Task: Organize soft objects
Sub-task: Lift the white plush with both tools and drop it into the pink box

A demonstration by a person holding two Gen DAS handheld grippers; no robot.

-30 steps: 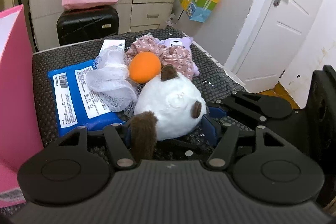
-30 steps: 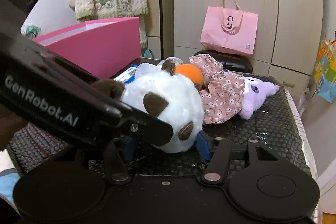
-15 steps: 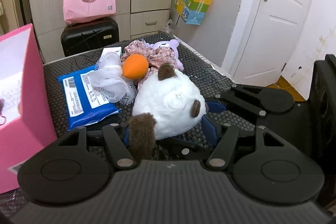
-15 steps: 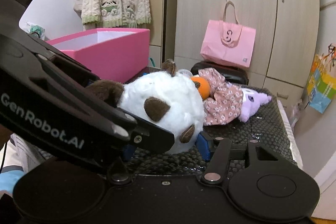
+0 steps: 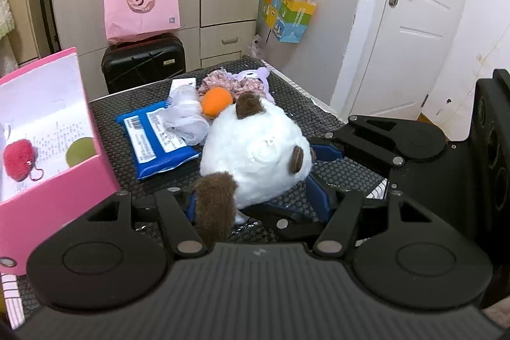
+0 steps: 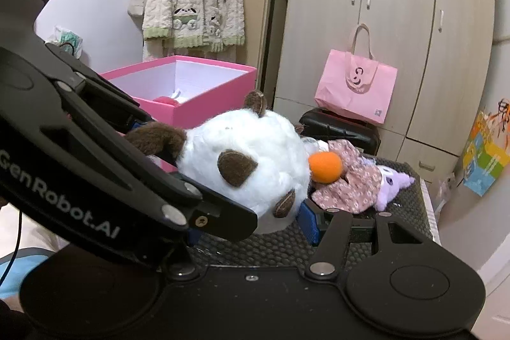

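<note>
A round white plush toy (image 5: 255,148) with brown ears and limbs hangs just above the black mesh table top (image 5: 318,117). Both grippers grip it. My left gripper (image 5: 255,199) is shut on its lower part, blue pads on either side. My right gripper (image 6: 251,225) is shut on the plush toy (image 6: 242,161) from the other side, and its arm shows at the right of the left wrist view. An open pink box (image 5: 63,190) stands to the left, holding a red pompom (image 5: 17,160) and a green disc (image 5: 79,152). The right wrist view shows the pink box (image 6: 204,104) behind the plush.
An orange ball (image 5: 217,101), white mesh (image 5: 185,117), a blue packet (image 5: 149,142) and a purple doll in floral cloth (image 6: 350,184) lie on the table. Beyond it stand a black suitcase (image 5: 143,66) with a pink bag (image 5: 142,5), wardrobes and a white door (image 5: 408,37).
Both grippers have risen and drawn back with the plush toy held between them. The other objects look farther off, and the inside of the pink box has come into view.
</note>
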